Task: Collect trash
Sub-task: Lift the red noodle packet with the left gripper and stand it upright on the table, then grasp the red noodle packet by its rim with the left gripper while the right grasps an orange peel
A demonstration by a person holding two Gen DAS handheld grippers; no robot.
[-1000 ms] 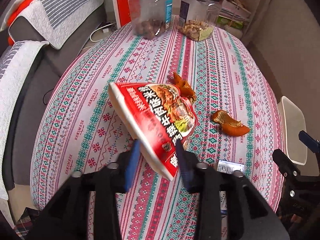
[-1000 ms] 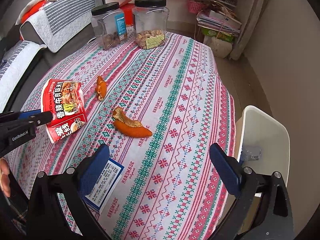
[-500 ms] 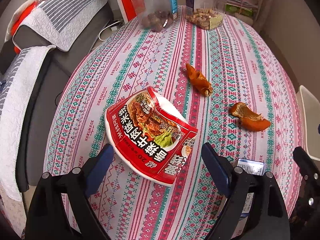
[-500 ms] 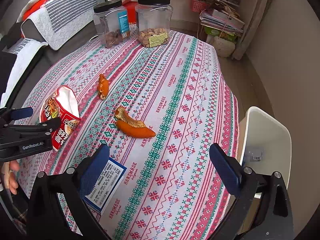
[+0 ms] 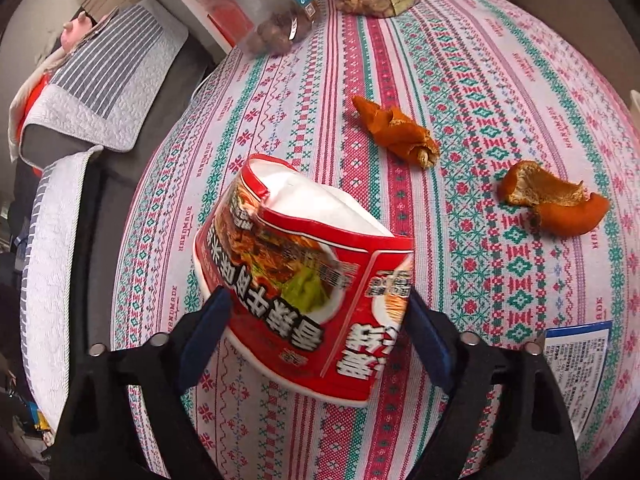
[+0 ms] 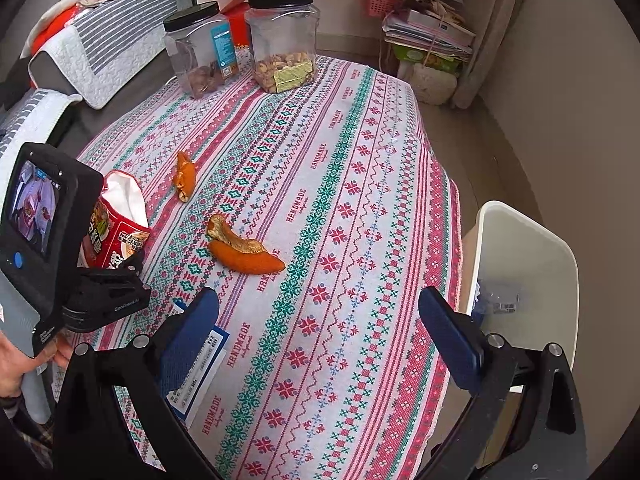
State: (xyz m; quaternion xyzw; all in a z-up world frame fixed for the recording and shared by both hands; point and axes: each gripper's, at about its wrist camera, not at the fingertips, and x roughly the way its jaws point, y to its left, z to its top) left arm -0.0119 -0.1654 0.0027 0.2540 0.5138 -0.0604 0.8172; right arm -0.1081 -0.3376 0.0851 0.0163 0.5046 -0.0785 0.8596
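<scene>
A crumpled red noodle carton (image 5: 304, 280) stands on the patterned tablecloth (image 5: 480, 80) with its white inside facing up. My left gripper (image 5: 316, 320) is closing on it from above, its blue pads (image 5: 212, 316) touching the carton's left and right sides. Two orange peels (image 5: 396, 132) (image 5: 556, 204) lie beyond it. A blue-and-white paper slip (image 5: 576, 360) lies at the right. In the right wrist view, my right gripper (image 6: 320, 320) hangs open over the cloth, holding nothing. The slip (image 6: 200, 364) is under its left finger, and the peels (image 6: 185, 178) (image 6: 244, 252) and carton (image 6: 116, 224) lie ahead.
A white bin (image 6: 528, 248) stands off the table's right edge with a scrap inside. Two black-lidded clear jars (image 6: 200, 48) (image 6: 284, 40) stand at the far end. A grey sofa with striped covers (image 6: 100, 40) runs along the left. The left gripper's camera unit (image 6: 40, 216) fills the left side.
The left gripper let go of the carton's edge and opened wide. The carton dropped upright onto the cloth. The gripper sank, rolled and closed in on the carton's sides. The right gripper stayed put.
</scene>
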